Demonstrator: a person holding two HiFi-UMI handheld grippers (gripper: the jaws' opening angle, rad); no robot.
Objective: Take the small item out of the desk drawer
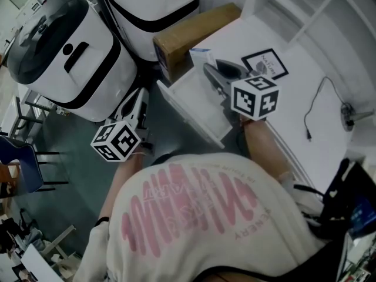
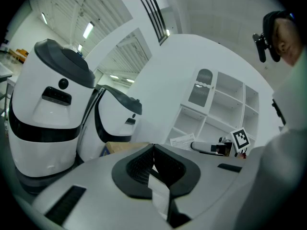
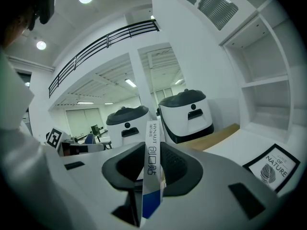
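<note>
A slim white and blue box (image 3: 152,172) stands on edge between my right gripper's (image 3: 153,150) pads, which are shut on it. In the head view that gripper (image 1: 212,69) is raised over the open white drawer (image 1: 189,117) of the desk (image 1: 294,119), and the box (image 1: 200,53) shows at its tip. My left gripper (image 1: 137,100) hangs left of the drawer, over the floor, and points at the white machines. Its jaws (image 2: 153,151) meet in a line with nothing seen at their tips. The drawer's inside is mostly hidden by the right gripper.
Two large white and black machines (image 1: 64,54) (image 1: 154,10) stand beyond the drawer. A cardboard box (image 1: 194,37) lies at the desk's far corner, with a framed print (image 1: 265,63) and a black cable (image 1: 315,107) on the desktop. White shelves (image 2: 218,107) rise behind the desk.
</note>
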